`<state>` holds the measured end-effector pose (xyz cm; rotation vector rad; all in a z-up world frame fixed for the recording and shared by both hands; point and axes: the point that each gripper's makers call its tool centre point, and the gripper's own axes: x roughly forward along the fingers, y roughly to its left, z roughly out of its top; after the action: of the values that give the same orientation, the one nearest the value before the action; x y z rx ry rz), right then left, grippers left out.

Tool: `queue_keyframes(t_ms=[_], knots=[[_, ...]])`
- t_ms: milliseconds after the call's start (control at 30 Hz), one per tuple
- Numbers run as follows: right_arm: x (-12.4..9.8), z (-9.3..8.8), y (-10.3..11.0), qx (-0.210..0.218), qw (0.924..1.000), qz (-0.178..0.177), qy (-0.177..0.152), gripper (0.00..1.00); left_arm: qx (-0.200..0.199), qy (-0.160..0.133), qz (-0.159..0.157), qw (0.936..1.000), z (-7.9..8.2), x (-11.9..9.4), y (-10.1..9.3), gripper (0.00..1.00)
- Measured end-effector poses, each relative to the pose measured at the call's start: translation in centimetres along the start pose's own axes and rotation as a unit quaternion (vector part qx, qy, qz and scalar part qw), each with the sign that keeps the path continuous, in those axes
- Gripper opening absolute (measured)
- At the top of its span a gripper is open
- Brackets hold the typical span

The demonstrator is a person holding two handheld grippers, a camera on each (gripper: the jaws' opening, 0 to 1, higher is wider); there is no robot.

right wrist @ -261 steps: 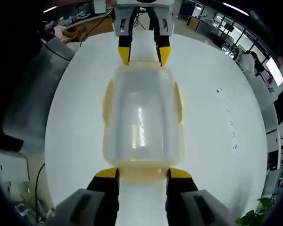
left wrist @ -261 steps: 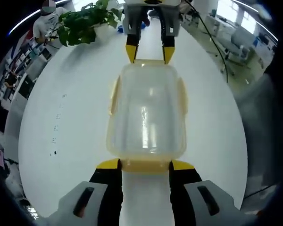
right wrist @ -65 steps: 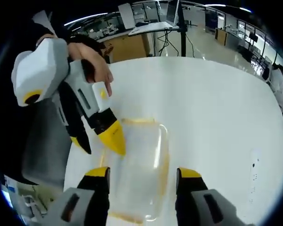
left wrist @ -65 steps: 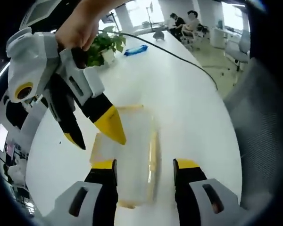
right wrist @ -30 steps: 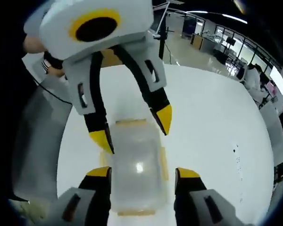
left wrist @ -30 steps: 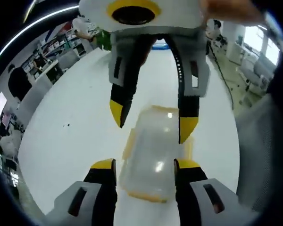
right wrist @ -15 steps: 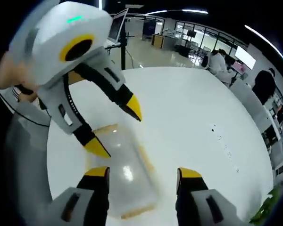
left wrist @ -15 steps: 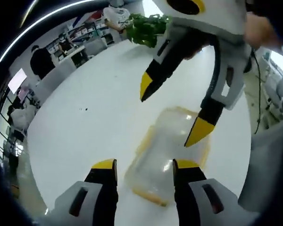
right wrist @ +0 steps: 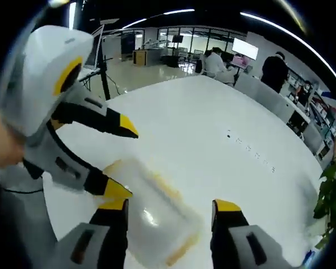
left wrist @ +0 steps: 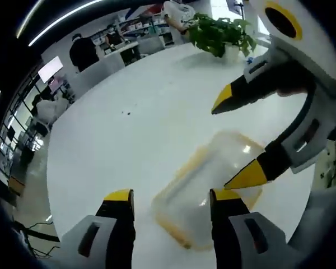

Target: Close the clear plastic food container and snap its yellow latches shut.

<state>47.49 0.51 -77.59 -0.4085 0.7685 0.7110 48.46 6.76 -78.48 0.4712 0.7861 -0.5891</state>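
The clear plastic container (left wrist: 210, 188) lies on the white table with its lid on and yellow latches (left wrist: 186, 166) along its edges. My left gripper (left wrist: 171, 196) hovers open above its near end, touching nothing. My right gripper (left wrist: 231, 143) reaches in from the right, open, one yellow tip just over the container's right side. In the right gripper view the container (right wrist: 151, 213) sits low between my right gripper's (right wrist: 169, 205) open jaws. The left gripper (right wrist: 125, 161) enters from the left, open, its lower tip by the container's left edge. Whether the latches are snapped down is blurred.
The round white table (left wrist: 129, 134) stretches wide around the container. A potted plant (left wrist: 221, 33) stands at its far edge, with leaves (right wrist: 330, 190) at the right rim. People sit at desks (left wrist: 84, 50) behind. A grey chair back (left wrist: 325, 224) is close by.
Both views have swung round over the container, so each opposite gripper now enters from the side rather than from above. The container stays put. Both grippers remain open.
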Motion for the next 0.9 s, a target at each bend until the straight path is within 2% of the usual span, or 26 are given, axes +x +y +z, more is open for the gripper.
queue_keyframes(t_ms=[133, 300, 367, 400, 433, 467, 500, 567, 600, 700, 733, 800, 833, 867, 900], knots=[[0.1, 0.2, 0.3, -0.011, 0.9999, 0.003, 0.001, 0.58, 0.001, 0.0, 0.004, 1.0, 0.0, 0.0, 0.0, 0.5], [-0.1, 0.3, -0.1, 0.002, 1.0, 0.001, -0.009, 0.58, -0.021, -0.02, 0.01, 0.9995, 0.7, -0.4, 0.4, 0.51], [-0.2, 0.1, -0.4, 0.065, 0.9977, -0.006, -0.021, 0.59, -0.019, -0.021, 0.013, 0.9995, 0.4, -0.3, 0.6, 0.51], [-0.4, -0.1, -0.4, 0.11, 0.9935, -0.008, -0.029, 0.59, -0.035, -0.016, 0.016, 0.9991, -0.2, -0.1, 0.7, 0.52], [-0.4, -0.3, -0.5, 0.135, 0.99, -0.013, -0.037, 0.59, -0.072, -0.023, 0.014, 0.9971, -0.4, -0.1, 0.7, 0.53], [-0.5, -0.5, -0.8, 0.142, 0.9886, -0.022, -0.043, 0.59, -0.096, -0.037, 0.014, 0.9946, -0.3, -0.1, 0.9, 0.53], [-0.6, -0.6, -0.9, 0.145, 0.9876, -0.031, -0.05, 0.59, -0.112, -0.045, 0.015, 0.9926, -0.4, -0.2, 1.1, 0.52], [-0.7, -0.8, -0.8, 0.174, 0.9818, -0.025, -0.071, 0.58, -0.142, -0.051, 0.007, 0.9886, -1.0, -0.2, 1.2, 0.51], [-0.9, -0.9, -0.9, 0.206, 0.9742, -0.026, -0.087, 0.59, -0.16, -0.055, -0.011, 0.9855, -1.1, -0.1, 0.8, 0.51], [-1.0, -0.8, -1.2, 0.241, 0.9621, -0.012, -0.127, 0.58, -0.182, -0.064, -0.017, 0.981, -1.8, -0.1, 1.0, 0.53], [-1.1, -0.9, -1.1, 0.252, 0.958, -0.005, -0.138, 0.57, -0.196, -0.059, -0.02, 0.9786, -2.2, -0.1, 0.9, 0.53], [-1.0, -1.4, -1.0, 0.262, 0.9542, 0.004, -0.145, 0.58, -0.253, -0.081, -0.033, 0.9636, -1.8, -0.5, 0.8, 0.52], [-1.0, -1.8, -1.0, 0.261, 0.9546, 0.003, -0.143, 0.58, -0.268, -0.096, -0.035, 0.958, -1.5, -0.6, 1.0, 0.51], [-0.9, -2.0, -0.9, 0.272, 0.9507, 0.008, -0.148, 0.58, -0.287, -0.106, -0.035, 0.9513, -1.4, -0.7, 1.2, 0.5], [-0.9, -1.9, -0.8, 0.277, 0.9483, 0.011, -0.155, 0.57, -0.296, -0.112, -0.035, 0.948, -1.4, -0.8, 1.4, 0.5]])
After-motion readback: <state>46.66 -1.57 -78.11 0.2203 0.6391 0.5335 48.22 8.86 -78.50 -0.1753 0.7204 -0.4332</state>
